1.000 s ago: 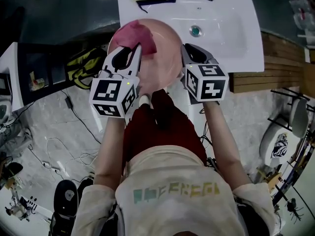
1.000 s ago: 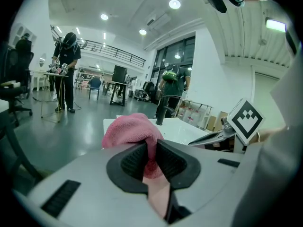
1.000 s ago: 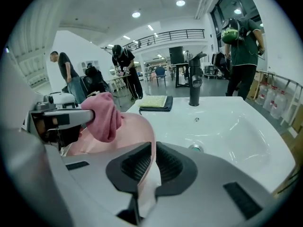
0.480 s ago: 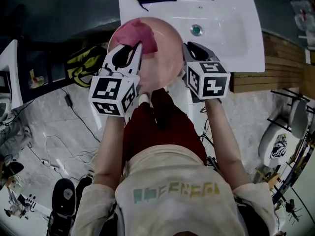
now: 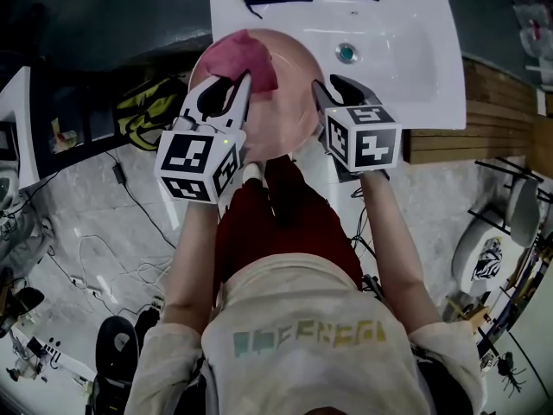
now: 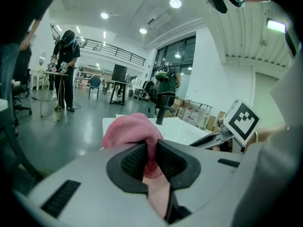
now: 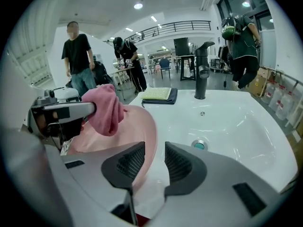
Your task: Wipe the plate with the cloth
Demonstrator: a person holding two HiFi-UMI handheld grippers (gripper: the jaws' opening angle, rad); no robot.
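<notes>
The step in hand looks like the wipe itself, and it calls for two things at once: a steady plate and a moving cloth. The sink (image 5: 406,50) lies ahead of and below both grippers, so the plate is best kept over the basin and its tilt held fixed. The plate (image 5: 289,85), pink and wide, stands tilted between the two grippers, with its face turned towards the left one. The right gripper (image 7: 155,162) should only brace it. Too light a pinch on that thin rim could let the plate swing as the cloth pushes against it, so I judge that the pressure ought to be gentle and spread in overlapping sweeps from the far edge back towards the jaws.

The cloth (image 6: 132,131), a bunched pink towel, bulges out just beyond the left gripper's tips and rests on the plate's upper part.

The left gripper (image 5: 232,89) has its jaws drawn in narrow and clamped on a fold of the cloth, with the towel filling the gap between the pads. The right gripper's jaws stand narrow too, one either side of the plate's near rim, which runs through the gap between them; they appear to pinch it.
</notes>
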